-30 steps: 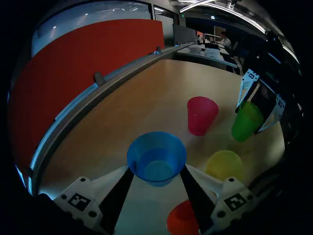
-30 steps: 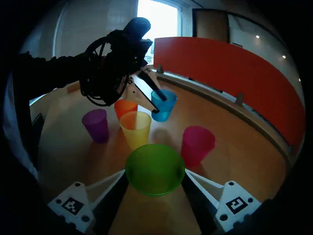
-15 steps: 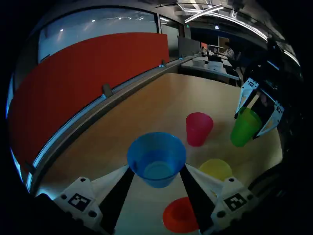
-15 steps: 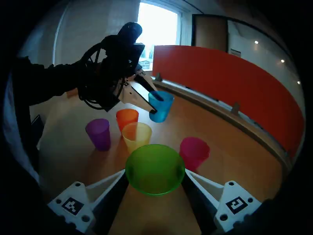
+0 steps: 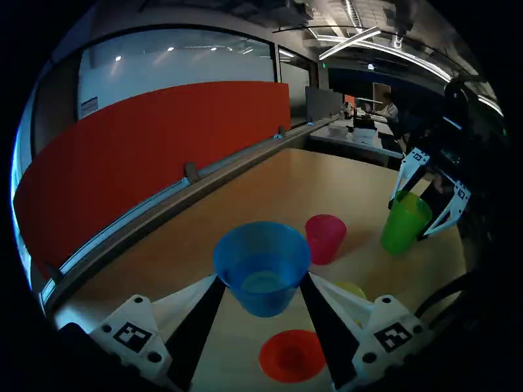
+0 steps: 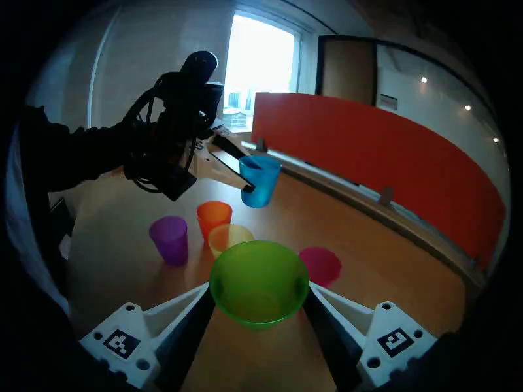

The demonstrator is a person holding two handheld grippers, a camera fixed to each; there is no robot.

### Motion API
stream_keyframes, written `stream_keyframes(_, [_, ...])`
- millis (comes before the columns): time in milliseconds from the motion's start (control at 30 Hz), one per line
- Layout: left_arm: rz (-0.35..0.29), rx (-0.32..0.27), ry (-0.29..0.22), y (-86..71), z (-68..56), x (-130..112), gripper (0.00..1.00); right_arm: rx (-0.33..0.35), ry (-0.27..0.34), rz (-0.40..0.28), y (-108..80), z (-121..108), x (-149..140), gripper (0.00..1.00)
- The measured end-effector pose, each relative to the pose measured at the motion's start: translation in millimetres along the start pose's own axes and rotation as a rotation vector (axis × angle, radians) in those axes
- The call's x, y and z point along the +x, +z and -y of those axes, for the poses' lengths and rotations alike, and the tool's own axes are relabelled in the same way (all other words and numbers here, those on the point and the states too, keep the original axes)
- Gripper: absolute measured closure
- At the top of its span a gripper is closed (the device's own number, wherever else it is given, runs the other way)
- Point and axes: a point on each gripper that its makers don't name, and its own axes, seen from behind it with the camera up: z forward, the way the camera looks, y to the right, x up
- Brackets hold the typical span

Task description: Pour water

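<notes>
While both cups hang clear of the counter (image 5: 294,176), my landmark: the pink cup (image 5: 325,236), standing upright on the wood.
Left tool (image 5: 261,281): clenched on the blue cup (image 5: 261,258), one finger against each side of its wall.
Blue cup: upright, raised well above the pink cup, on that cup's side toward the red panel (image 5: 131,144); I cannot tell whether it holds water.
Right tool (image 6: 259,294): grasping the green cup (image 6: 259,277) the same way.
Green cup: lifted off the counter, mouth up, apart from the pink cup on the side away from the red panel.
Yellow cup (image 6: 229,236): on the counter, just beside the pink cup.
Orange cup (image 6: 214,217): past the yellow cup from the pink cup.
Purple cup (image 6: 168,238): farthest from the pink cup, near the orange one.
Hand (image 6: 163,150): dark-sleeved, holding my left tool above the cluster.
</notes>
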Motion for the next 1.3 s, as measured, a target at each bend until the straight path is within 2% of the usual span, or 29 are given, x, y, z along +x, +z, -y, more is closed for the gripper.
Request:
stream_keyframes(500, [-0.072,0.04,-0.023,-31.7,-7.3,17.5,0.19,-0.003,-0.003,-0.072,-13.0,12.1,29.0,0.1])
stream_keyframes(767, [-0.094,0.061,-0.024,-48.1,-10.0,20.0,0.19,-0.007,-0.01,-0.111,-17.1,17.7,42.2,0.1])
stream_keyframes(1000, [-0.122,0.073,-0.04,-62.5,-10.8,24.9,0.19,-0.015,0.003,-0.158,-20.3,19.1,52.5,0.1])
stream_keyframes(1300, [-0.136,0.088,-0.035,-76.2,-14.9,23.2,0.19,-0.012,0.013,-0.201,-21.2,22.3,64.5,0.09])
